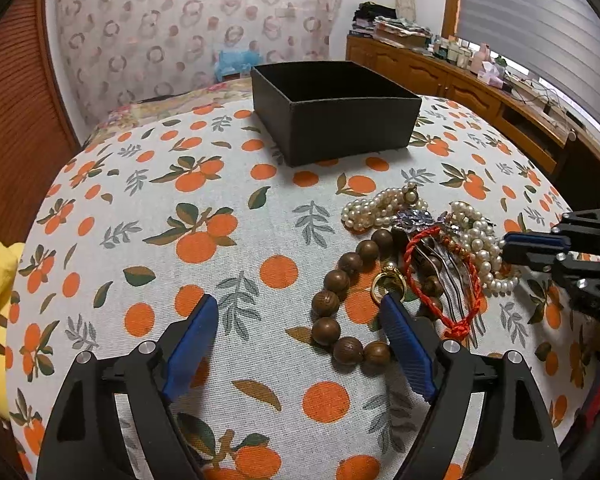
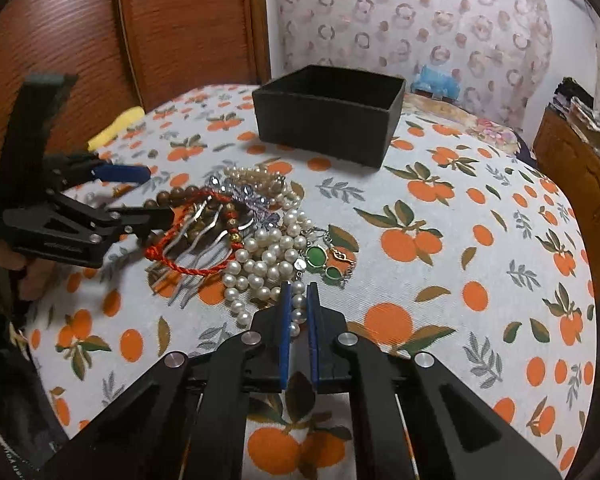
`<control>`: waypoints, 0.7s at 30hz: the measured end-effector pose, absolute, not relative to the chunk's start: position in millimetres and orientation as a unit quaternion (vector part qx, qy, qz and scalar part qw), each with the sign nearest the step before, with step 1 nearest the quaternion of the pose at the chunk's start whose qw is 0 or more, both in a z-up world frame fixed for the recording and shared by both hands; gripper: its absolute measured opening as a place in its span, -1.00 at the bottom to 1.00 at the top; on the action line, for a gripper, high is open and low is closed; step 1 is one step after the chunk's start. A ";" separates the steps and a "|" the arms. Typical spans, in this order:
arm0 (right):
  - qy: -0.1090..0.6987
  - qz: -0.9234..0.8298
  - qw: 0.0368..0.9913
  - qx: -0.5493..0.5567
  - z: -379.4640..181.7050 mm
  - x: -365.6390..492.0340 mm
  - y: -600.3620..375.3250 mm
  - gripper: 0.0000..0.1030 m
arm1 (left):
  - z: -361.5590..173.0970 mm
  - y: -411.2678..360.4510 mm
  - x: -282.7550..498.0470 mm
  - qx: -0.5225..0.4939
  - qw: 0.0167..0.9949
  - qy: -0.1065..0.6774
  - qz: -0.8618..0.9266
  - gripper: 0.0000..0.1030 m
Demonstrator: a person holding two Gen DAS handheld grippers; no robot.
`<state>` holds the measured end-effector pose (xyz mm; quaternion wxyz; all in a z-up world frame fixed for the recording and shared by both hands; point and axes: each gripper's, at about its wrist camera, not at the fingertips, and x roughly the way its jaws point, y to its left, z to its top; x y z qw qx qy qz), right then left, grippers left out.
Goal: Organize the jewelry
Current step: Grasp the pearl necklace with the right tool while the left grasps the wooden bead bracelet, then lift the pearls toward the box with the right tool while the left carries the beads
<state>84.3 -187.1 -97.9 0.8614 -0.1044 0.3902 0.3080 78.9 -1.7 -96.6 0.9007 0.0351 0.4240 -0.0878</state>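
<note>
Right hand-held gripper clenched on pearl strand, lower centre | left hand-held gripper released | next: lift pearls clear, carry to black box upper centre.

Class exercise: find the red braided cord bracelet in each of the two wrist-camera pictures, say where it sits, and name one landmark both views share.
Left wrist view: the red cord bracelet lies right of centre, looped over the metal hair comb, between the wooden beads and the pearls.
Right wrist view: it lies left of centre, just left of the pearls.
Shared landmark: the open black box stands behind the pile in both.
</note>
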 end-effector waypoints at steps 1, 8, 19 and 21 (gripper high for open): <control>0.386 0.308 0.864 -0.101 -94.6 82.6 -189.3 -0.84 | -96.6 -1.9 78.9 0.037 0.901 0.424 -0.087 0.55; 0.351 0.309 0.879 -0.099 -60.2 74.7 -201.4 -0.84 | -96.4 -2.2 78.9 0.037 0.901 0.424 -0.086 0.55; 0.301 0.305 0.897 -0.107 -13.7 75.4 -206.1 -0.84 | -90.3 -3.0 75.5 0.013 0.899 0.422 -0.117 0.01; 0.295 0.306 0.899 -0.107 -7.4 75.7 -206.1 -0.84 | -90.3 -8.0 76.7 0.022 0.898 0.423 -0.117 -0.11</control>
